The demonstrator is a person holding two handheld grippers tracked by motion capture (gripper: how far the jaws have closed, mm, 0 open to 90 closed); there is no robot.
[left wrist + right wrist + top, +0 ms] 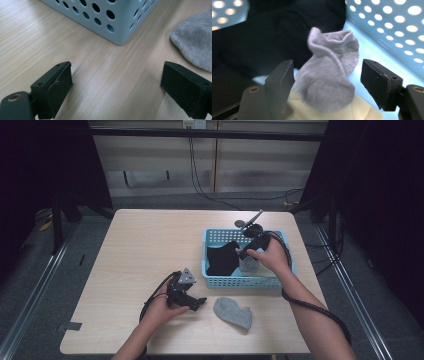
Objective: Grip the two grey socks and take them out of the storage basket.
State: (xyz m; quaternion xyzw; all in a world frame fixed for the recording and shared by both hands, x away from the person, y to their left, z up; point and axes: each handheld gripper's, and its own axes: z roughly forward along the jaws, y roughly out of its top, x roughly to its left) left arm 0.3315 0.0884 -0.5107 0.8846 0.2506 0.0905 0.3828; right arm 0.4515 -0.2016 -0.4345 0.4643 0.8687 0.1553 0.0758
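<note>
Wooden table (140, 250), light blue perforated basket (212, 237) on its right half, black cloth (222, 260) lying inside beside a crumpled grey sock (329, 75) on something pale yellow (359, 112). Right gripper (328, 80) reached down into the basket, jaws spread wide either side of that sock, no clamping visible. Left gripper (116, 82) low over bare wood near the basket's front left corner, jaws wide apart and holding nothing, second grey sock (232, 312) flat on the table just beside it, in front of the basket.
</note>
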